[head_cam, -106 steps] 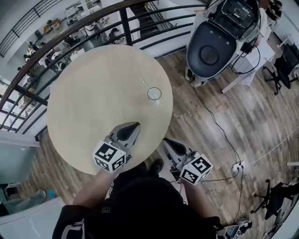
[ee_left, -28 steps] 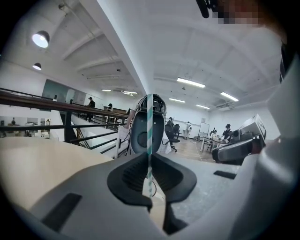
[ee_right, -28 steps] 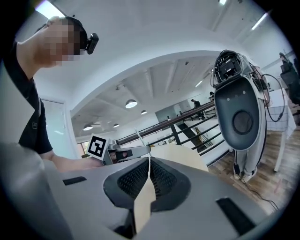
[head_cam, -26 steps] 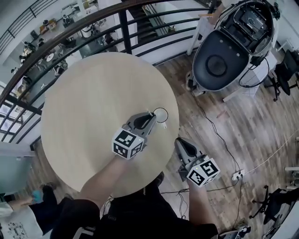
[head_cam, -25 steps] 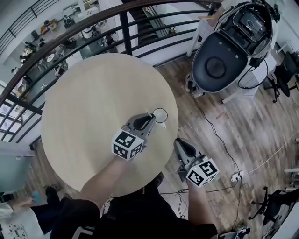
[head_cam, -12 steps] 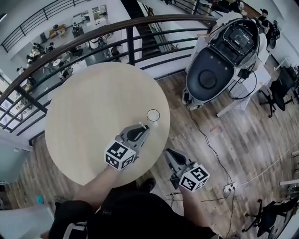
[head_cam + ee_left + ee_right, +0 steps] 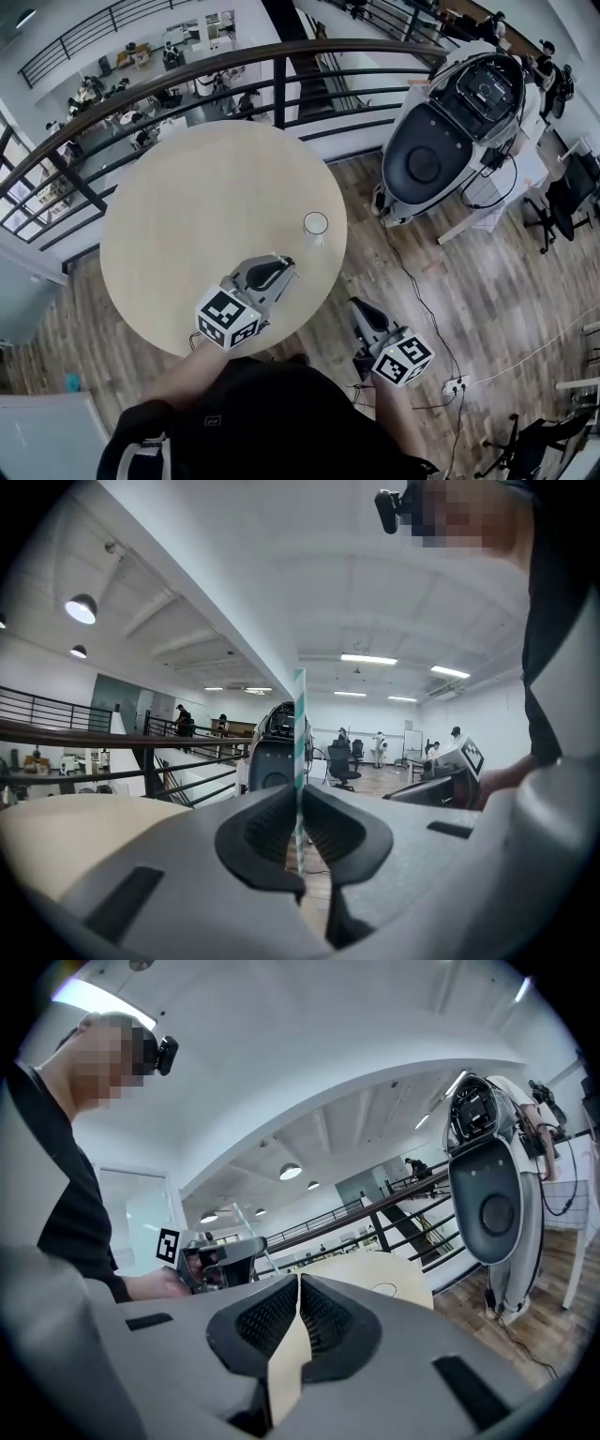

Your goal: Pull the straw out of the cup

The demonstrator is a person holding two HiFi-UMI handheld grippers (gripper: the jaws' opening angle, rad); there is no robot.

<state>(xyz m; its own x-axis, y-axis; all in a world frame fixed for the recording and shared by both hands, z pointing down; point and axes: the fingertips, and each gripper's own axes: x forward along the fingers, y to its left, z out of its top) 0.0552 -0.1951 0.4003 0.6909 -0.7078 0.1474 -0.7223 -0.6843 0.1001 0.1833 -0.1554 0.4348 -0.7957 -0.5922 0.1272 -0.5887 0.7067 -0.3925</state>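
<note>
**Round tabletop on a railed gallery: straw is out of the cup, pinched in the left gripper**

A pale round tabletop (image 7: 187, 206) stands against a dark railing (image 7: 187, 80), with wood floor (image 7: 450, 272) off to its right.

The straw (image 7: 299, 724) is a thin, green-and-white striped tube. I judge it to be very light, and stiff enough to stand on its own but easy to crush or kink. Its smooth skin could slip through a loose pinch. A gentle grip across its width, near the lower part, looks like the best hold, because it leaves the long upper part free. A hard squeeze would flatten it.

It stands nearly upright between the jaws of the left gripper (image 7: 300, 827), which are closed onto it from both sides. Most of its length rises above them and a short end shows below.

In the head view this gripper hangs over the tabletop toward the near edge. It is near the cup (image 7: 316, 225) but apart from it, and no part of the straw reaches the cup.

The cup sits upright by the tabletop's right edge and its mouth looks empty. It is small and probably light, so a snagged straw could tip it.

The right gripper (image 7: 297, 1312) has its jaws together with nothing between them. It is held off the table, beyond the near-right edge and above the floor.
</note>
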